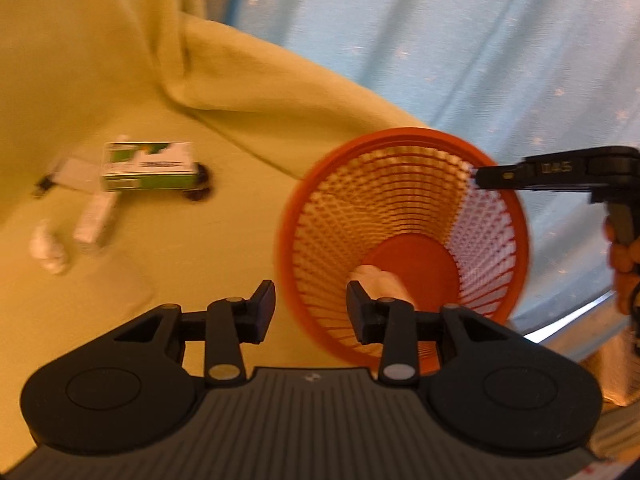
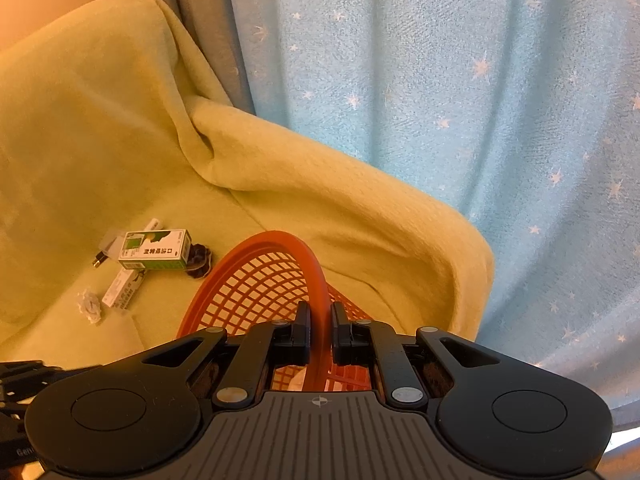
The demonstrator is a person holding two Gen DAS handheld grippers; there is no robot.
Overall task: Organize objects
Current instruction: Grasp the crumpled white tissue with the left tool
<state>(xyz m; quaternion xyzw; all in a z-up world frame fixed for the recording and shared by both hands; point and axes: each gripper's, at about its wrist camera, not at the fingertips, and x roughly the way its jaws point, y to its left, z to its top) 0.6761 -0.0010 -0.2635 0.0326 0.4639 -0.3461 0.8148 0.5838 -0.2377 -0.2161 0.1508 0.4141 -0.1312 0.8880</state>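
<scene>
An orange mesh basket [image 1: 400,216] is held tilted off the yellow-green blanket, its mouth facing the left wrist camera. A white crumpled wad [image 1: 380,280] lies at its bottom. My right gripper [image 2: 320,320] is shut on the basket's rim [image 2: 316,280]; it shows in the left view as a black arm [image 1: 552,174] at the rim's right edge. My left gripper [image 1: 311,308] is open and empty just in front of the basket's lower edge. A green-and-white box [image 1: 148,168] [image 2: 156,250], a slim white box [image 2: 122,288] and a crumpled paper [image 2: 90,304] lie on the blanket to the left.
The yellow-green blanket [image 2: 100,128] covers a seat and its raised arm. A blue star-print curtain [image 2: 460,80] hangs behind and to the right. A dark hair tie [image 2: 198,260] and a small cable plug [image 2: 98,260] lie by the boxes. A person's fingers [image 1: 622,256] hold the right gripper's handle.
</scene>
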